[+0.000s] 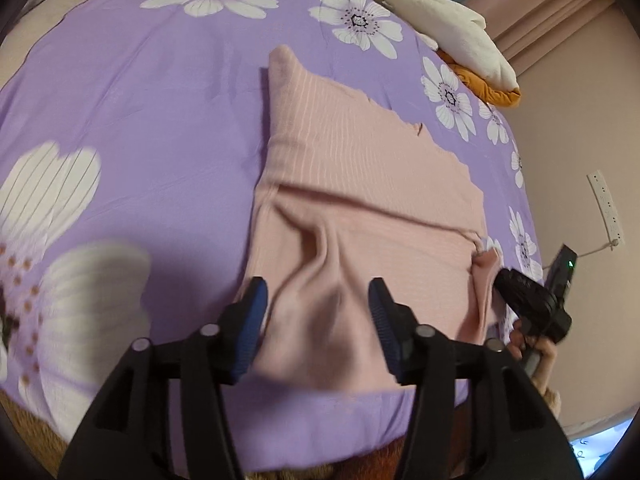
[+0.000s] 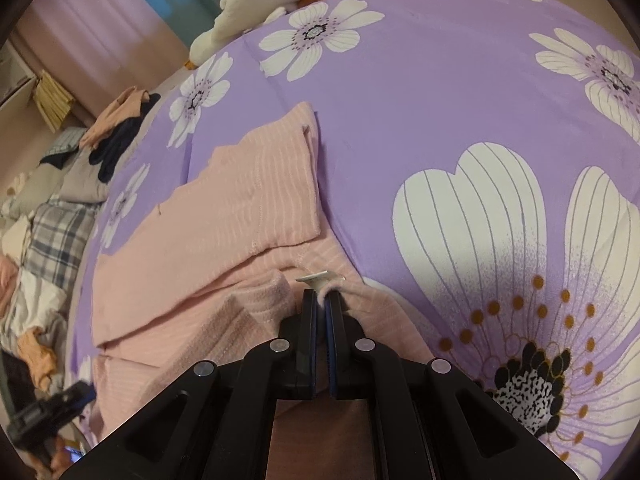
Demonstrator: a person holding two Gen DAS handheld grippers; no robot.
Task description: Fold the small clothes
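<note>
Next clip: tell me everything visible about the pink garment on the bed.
The pink garment is a soft ribbed knit with thin pale stripes, lying mostly flat on the purple floral bedspread. Its far part is folded over into a neat layer; the near part is rumpled. A small white tag shows at one edge. The right hand-held gripper is shut on that edge, lifting it slightly. The left hand-held gripper is open above the near folds.

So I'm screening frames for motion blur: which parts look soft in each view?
Left wrist view: the pink striped garment blurs near the open left gripper, as does the big flower print at left; strong fisheye bending. Right wrist view: mostly sharp, the right gripper shut on the garment's edge; dim at far left.
</note>
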